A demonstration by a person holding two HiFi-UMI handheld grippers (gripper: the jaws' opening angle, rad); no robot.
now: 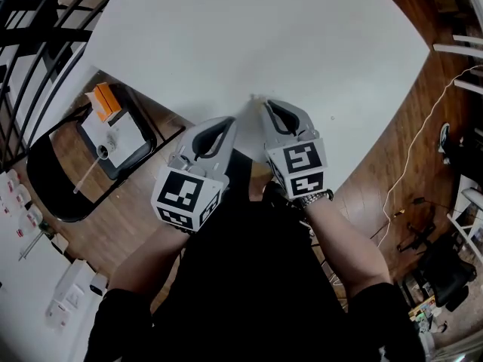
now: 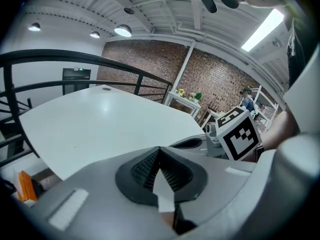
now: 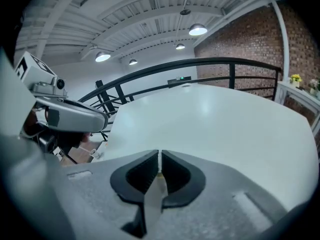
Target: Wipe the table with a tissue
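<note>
The white round table (image 1: 256, 36) fills the upper head view. Both grippers hover side by side over its near edge, close to my body. My left gripper (image 1: 229, 122) is shut, and a thin white strip of tissue (image 2: 162, 191) shows pinched between its black pads (image 2: 142, 169). My right gripper (image 1: 264, 104) is shut too, with a pale sliver of tissue (image 3: 154, 196) caught between its pads (image 3: 175, 176). A small white tip of tissue (image 1: 253, 98) pokes out by the right fingertips. How much tissue lies between the grippers is hard to tell against the white tabletop.
A black chair (image 1: 53, 187) stands left of the table, holding a black tray (image 1: 124, 168) with an orange box (image 1: 106, 102) and a spoon. A black railing (image 1: 38, 21) runs at the far left. Cables (image 1: 407, 172) trail over the wooden floor at the right.
</note>
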